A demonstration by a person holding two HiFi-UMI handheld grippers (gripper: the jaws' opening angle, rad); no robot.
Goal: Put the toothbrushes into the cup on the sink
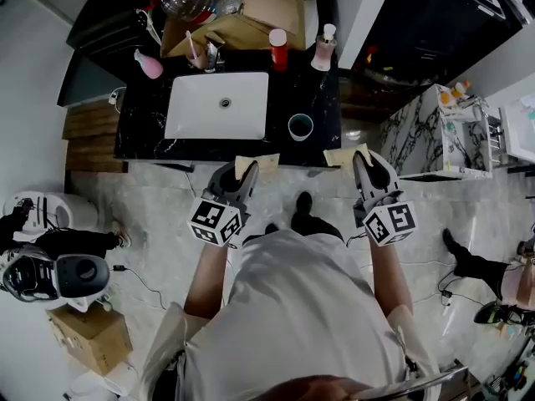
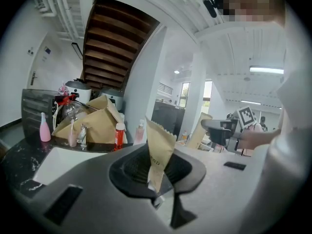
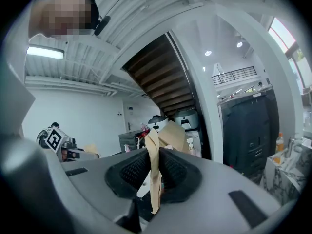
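Left gripper (image 2: 158, 168) is clamping on the lower part of a tan paper packet, the left packet (image 2: 160, 147). Right gripper (image 3: 155, 175) is clamping on the right packet (image 3: 154, 172), pinching it about mid-length. I am taking both to be the wrapped toothbrushes.

Position: in the head view both packets are hanging in the air at the near edge of the counter (image 1: 322, 98). Neither is over the cup (image 1: 300, 127), which is standing mouth-up just right of the basin (image 1: 217, 105).

Reason for the hold (judgement): one packet per gripper lets both go in one approach. Pinching low or mid-length is leaving a free end to feed into the cup.

Orientation: each packet's long axis is running roughly upright, across the line the jaws point along. The left packet is leaning slightly, its serrated end pointing up. The right packet is sticking out above and below the pads. Probably an end needs to be pointing down over the cup's mouth before release.
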